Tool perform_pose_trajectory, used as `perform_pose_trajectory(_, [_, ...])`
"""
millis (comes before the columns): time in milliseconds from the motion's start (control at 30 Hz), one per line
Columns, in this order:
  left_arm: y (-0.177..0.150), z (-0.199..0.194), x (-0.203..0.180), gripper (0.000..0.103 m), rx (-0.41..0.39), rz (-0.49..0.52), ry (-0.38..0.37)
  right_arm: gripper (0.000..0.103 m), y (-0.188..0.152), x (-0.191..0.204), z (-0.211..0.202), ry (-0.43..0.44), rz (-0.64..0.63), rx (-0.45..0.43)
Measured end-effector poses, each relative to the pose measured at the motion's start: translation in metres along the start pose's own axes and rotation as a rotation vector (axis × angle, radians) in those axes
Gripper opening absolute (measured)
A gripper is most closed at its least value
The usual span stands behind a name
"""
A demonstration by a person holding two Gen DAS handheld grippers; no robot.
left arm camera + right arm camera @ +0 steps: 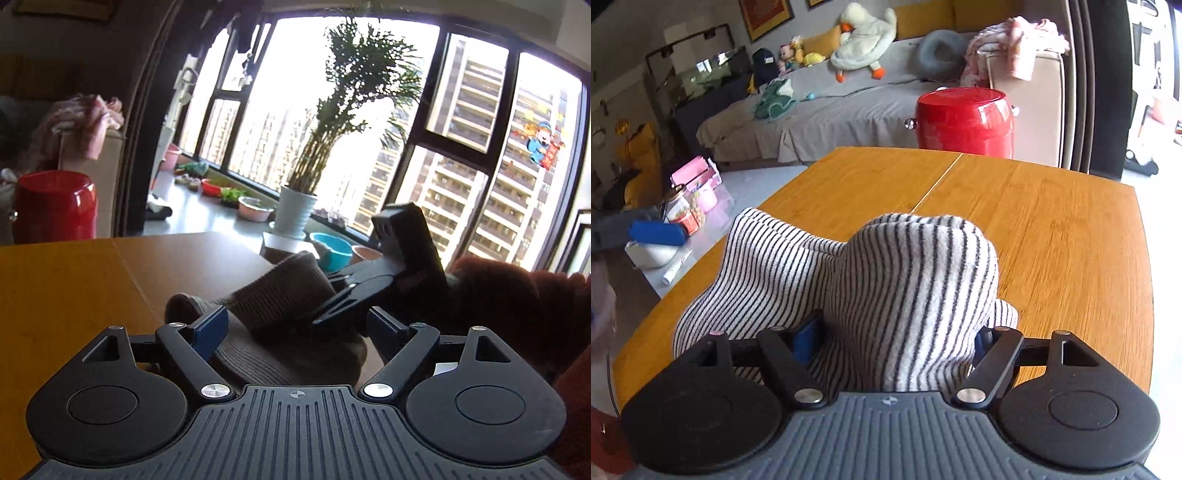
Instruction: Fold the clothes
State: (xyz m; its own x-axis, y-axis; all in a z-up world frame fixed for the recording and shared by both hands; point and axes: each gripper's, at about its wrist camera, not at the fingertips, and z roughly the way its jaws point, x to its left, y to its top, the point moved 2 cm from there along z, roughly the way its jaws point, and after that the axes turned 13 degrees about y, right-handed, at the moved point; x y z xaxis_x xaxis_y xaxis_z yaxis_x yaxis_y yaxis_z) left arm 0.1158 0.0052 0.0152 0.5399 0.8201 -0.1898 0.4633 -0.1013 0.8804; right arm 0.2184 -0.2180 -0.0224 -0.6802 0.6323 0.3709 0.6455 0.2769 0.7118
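Over the wooden table [1052, 229] the right gripper [894, 339] pinches the striped garment [871, 280], lifting a fold off the wood, seemingly to carry it across, while the left gripper [295, 328] hangs open-jawed beside the cloth, gripping nothing.

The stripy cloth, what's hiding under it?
The striped cloth lies bunched on the wooden table. It drapes over the right gripper, hiding the fingertips and whatever table is beneath.
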Motion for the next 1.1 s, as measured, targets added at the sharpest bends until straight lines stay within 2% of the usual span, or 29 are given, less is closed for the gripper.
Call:
perform_pose_trajectory(67, [-0.008, 0.024, -0.005, 0.087, 0.061, 0.012, 0.021, 0.08, 0.0, 0.002, -0.008, -0.037, -0.007, -0.02])
perform_pose_trajectory(133, [-0.014, 0.049, 0.004, 0.086, 0.116, -0.014, 0.045, 0.086, 0.001, 0.007, -0.019, -0.117, -0.055, -0.053])
perform_pose_trajectory(200, [-0.015, 0.06, 0.011, 0.086, 0.132, -0.034, 0.052, 0.103, 0.0, 0.014, -0.031, -0.21, -0.115, -0.092])
perform_pose_trajectory(367, [-0.014, 0.068, 0.024, 0.087, 0.137, -0.051, 0.054, 0.103, 0.003, 0.028, -0.05, -0.423, -0.24, -0.166])
perform_pose_trajectory(467, [-0.014, 0.072, 0.027, 0.087, 0.144, -0.061, 0.059, 0.103, 0.004, 0.013, -0.028, -0.56, -0.249, -0.11])
perform_pose_trajectory(500, [-0.015, 0.07, 0.028, 0.087, 0.144, -0.063, 0.061, 0.103, 0.002, 0.006, -0.017, -0.579, -0.251, -0.071])
perform_pose_trajectory(567, [-0.015, 0.069, 0.028, 0.087, 0.142, -0.057, 0.072, 0.103, -0.004, -0.007, 0.001, -0.584, -0.226, -0.032])
perform_pose_trajectory(667, [-0.012, 0.058, 0.021, 0.087, 0.119, -0.005, 0.112, 0.103, -0.002, -0.018, 0.001, -0.559, -0.151, -0.055])
perform_pose_trajectory(767, [0.003, 0.041, 0.007, 0.089, 0.047, 0.051, 0.085, 0.103, -0.005, -0.021, -0.001, -0.545, -0.137, -0.062])
perform_pose_trajectory(833, [0.011, 0.034, 0.0, 0.091, 0.013, 0.049, 0.073, 0.103, -0.007, -0.023, -0.002, -0.537, -0.119, -0.074])
perform_pose_trajectory(900, [0.015, 0.046, 0.005, 0.09, 0.03, 0.028, 0.09, 0.103, -0.011, -0.023, -0.003, -0.534, -0.111, -0.084])
perform_pose_trajectory(1000, [0.005, 0.08, 0.027, 0.085, 0.137, -0.053, 0.113, 0.103, -0.014, -0.023, -0.006, -0.536, -0.108, -0.094])
perform_pose_trajectory(1100, [-0.006, 0.093, 0.042, 0.085, 0.163, -0.088, 0.127, 0.103, -0.011, -0.019, -0.015, -0.529, -0.106, -0.116])
